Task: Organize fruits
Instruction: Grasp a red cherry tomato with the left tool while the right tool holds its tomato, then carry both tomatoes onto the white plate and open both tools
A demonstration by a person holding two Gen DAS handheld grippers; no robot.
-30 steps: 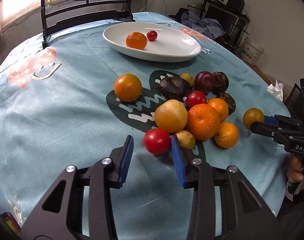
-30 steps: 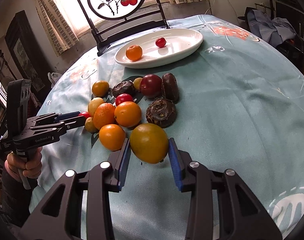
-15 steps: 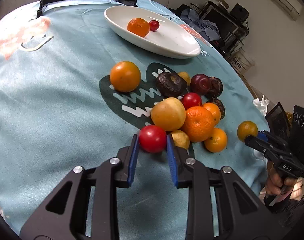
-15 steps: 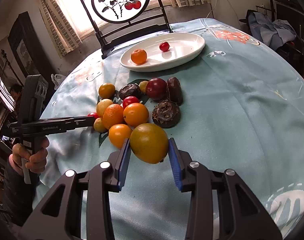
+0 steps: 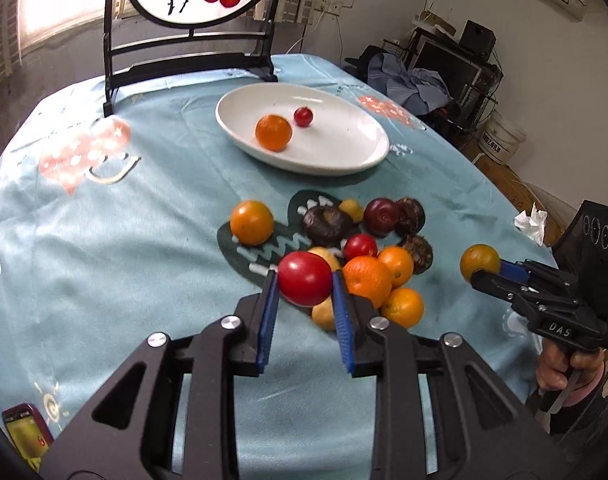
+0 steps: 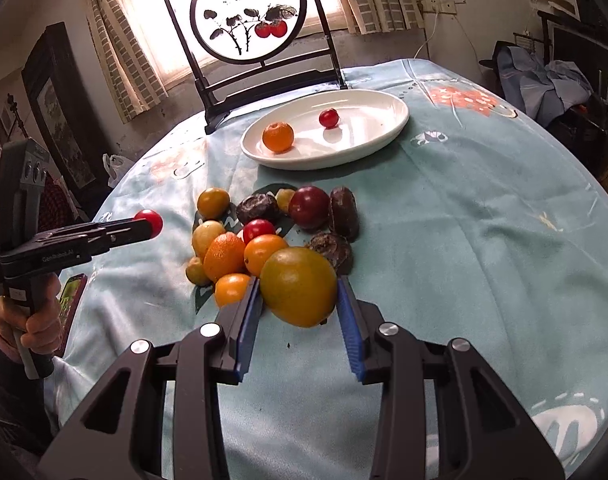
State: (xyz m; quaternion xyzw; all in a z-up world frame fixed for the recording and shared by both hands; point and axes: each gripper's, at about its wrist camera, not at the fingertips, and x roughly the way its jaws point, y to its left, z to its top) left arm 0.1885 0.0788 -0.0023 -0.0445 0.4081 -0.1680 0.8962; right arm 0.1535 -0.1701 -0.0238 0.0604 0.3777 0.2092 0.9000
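My left gripper (image 5: 305,280) is shut on a red tomato (image 5: 304,283) and holds it above the fruit pile (image 5: 368,264); it also shows in the right wrist view (image 6: 148,221). My right gripper (image 6: 298,292) is shut on a greenish-orange fruit (image 6: 299,286), lifted to the right of the pile; it also shows in the left wrist view (image 5: 480,262). A white oval plate (image 5: 344,152) at the far side holds an orange (image 5: 273,132) and a small red tomato (image 5: 303,116).
A lone orange (image 5: 251,222) lies left of the pile of oranges, dark fruits and a plum. A black stand with a round painted panel (image 6: 247,20) rises behind the plate. A phone (image 5: 25,436) lies at the near left edge. Crumpled tissue (image 5: 530,222) lies far right.
My left gripper closed on the red tomato and lifted it off the cloth. My right gripper kept hold of its fruit and rose slightly.
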